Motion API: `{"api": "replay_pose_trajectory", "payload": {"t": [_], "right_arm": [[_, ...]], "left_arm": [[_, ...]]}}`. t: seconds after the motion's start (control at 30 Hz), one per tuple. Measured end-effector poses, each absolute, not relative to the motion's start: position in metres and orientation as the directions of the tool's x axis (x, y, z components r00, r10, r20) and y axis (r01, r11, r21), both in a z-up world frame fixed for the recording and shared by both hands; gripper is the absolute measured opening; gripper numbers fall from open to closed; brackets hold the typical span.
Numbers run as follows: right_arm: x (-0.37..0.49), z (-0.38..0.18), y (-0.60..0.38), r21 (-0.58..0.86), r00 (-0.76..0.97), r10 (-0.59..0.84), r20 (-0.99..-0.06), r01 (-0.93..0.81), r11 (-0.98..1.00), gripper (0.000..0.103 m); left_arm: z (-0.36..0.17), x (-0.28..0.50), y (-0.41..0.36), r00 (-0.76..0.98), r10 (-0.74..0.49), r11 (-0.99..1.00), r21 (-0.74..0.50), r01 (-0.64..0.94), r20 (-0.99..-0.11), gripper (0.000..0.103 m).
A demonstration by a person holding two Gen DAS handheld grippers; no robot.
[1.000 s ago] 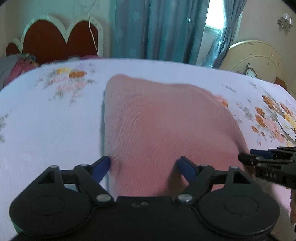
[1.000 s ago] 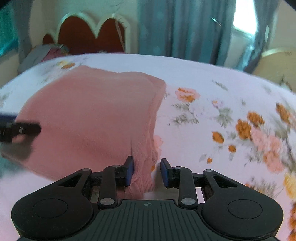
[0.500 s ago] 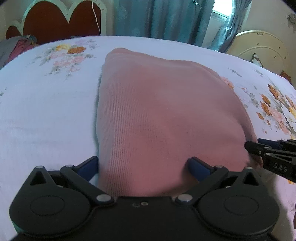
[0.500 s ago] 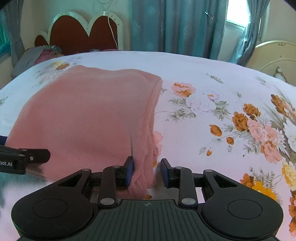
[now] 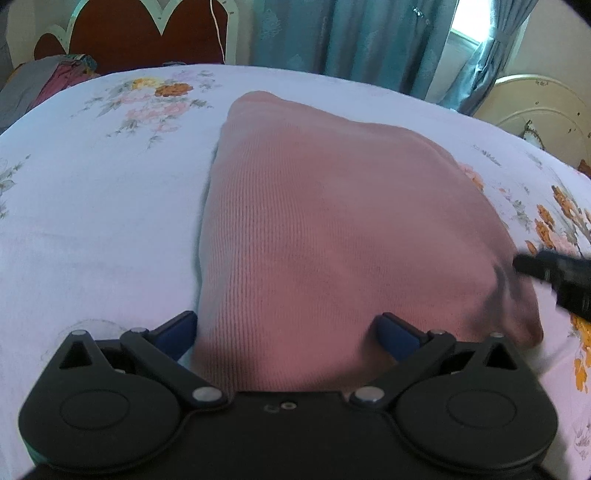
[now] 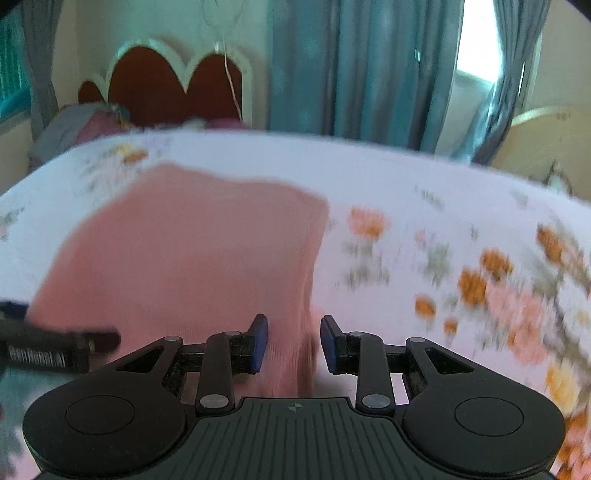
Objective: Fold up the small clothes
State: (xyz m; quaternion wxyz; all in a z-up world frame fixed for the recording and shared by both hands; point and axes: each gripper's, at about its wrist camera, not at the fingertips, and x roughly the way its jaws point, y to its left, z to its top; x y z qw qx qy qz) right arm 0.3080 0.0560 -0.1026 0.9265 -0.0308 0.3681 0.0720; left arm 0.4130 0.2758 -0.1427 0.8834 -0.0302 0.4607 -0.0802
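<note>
Left tool (image 5: 286, 330) spread wide, pads straddling the near edge of the pink sweater (image 5: 332, 229), not pressing it. Right tool (image 6: 293, 343) part-closed around the sweater's lower-right corner; grip unclear, frame blurred. Sweater lies folded mid-frame on the floral bed (image 5: 92, 221). Looks like a fold just set down. Next: pull both tools clear without dragging cloth.

My left gripper (image 5: 286, 332) low in frame, blue pads spread wide, nothing pinched. Near corner of folded pink knit garment (image 5: 332, 240) lies between pads; left pad just beside its left edge, right pad over cloth (contact unclear to me). Garment flat on white floral bedsheet (image 5: 92, 221). Right gripper (image 5: 554, 273) enters from right edge, blurred, tip at garment's right edge. Behind bed: red scalloped headboard (image 5: 129, 33), teal curtains (image 5: 351, 37).
</note>
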Motion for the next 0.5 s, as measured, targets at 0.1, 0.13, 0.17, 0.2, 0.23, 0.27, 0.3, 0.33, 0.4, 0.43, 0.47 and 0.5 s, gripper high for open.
{"api": "replay_pose_trajectory", "payload": {"t": [0.1, 0.13, 0.17, 0.2, 0.23, 0.27, 0.3, 0.33, 0.4, 0.43, 0.47, 0.5], "right_arm": [[0.325, -0.119, 0.058, -0.055, 0.703, 0.053, -0.709, -0.130, 0.990, 0.030], [0.330, -0.129, 0.057, -0.054, 0.679, 0.048, -0.733, -0.128, 0.990, 0.038], [0.332, -0.136, 0.054, -0.042, 0.675, 0.043, -0.737, -0.110, 0.993, 0.047], [0.332, -0.136, 0.052, -0.047, 0.680, 0.032, -0.732, -0.097, 0.994, 0.056], [0.332, -0.135, 0.050, -0.040, 0.678, 0.039, -0.734, -0.102, 0.994, 0.056], [0.332, -0.134, 0.047, -0.026, 0.676, 0.048, -0.735, -0.099, 0.995, 0.056], [0.331, -0.130, 0.043, 0.000, 0.679, 0.061, -0.731, -0.090, 0.996, 0.056], [0.327, -0.125, 0.038, 0.037, 0.690, 0.084, -0.719, -0.083, 0.996, 0.056], [0.316, -0.115, 0.034, 0.084, 0.706, 0.118, -0.698, -0.083, 0.993, 0.056], [0.308, -0.111, 0.034, 0.097, 0.709, 0.135, -0.692, -0.094, 0.991, 0.057], [0.303, -0.108, 0.036, 0.102, 0.708, 0.149, -0.690, -0.109, 0.989, 0.058], [0.295, -0.105, 0.037, 0.104, 0.707, 0.166, -0.688, -0.130, 0.986, 0.064]], "left_arm": [[-0.144, 0.417, 0.278, 0.556, -0.185, 0.983, -0.141, 0.121, -0.810, 0.103], [-0.144, 0.418, 0.279, 0.556, -0.187, 0.982, -0.144, 0.119, -0.810, 0.103], [-0.144, 0.419, 0.278, 0.556, -0.181, 0.983, -0.139, 0.117, -0.811, 0.103], [-0.144, 0.419, 0.275, 0.555, -0.170, 0.985, -0.125, 0.117, -0.814, 0.103], [-0.144, 0.419, 0.272, 0.555, -0.155, 0.987, -0.106, 0.120, -0.817, 0.103], [-0.144, 0.419, 0.270, 0.558, -0.145, 0.988, -0.094, 0.119, -0.817, 0.103], [-0.143, 0.418, 0.268, 0.560, -0.135, 0.990, -0.085, 0.114, -0.817, 0.103], [-0.143, 0.418, 0.266, 0.560, -0.127, 0.991, -0.078, 0.110, -0.819, 0.103], [-0.140, 0.417, 0.264, 0.558, -0.113, 0.993, -0.068, 0.101, -0.822, 0.102], [-0.138, 0.416, 0.263, 0.560, -0.109, 0.993, -0.064, 0.099, -0.822, 0.101], [-0.136, 0.414, 0.262, 0.563, -0.107, 0.993, -0.061, 0.099, -0.820, 0.098], [-0.133, 0.411, 0.261, 0.565, -0.100, 0.994, -0.053, 0.099, -0.819, 0.094]]}}
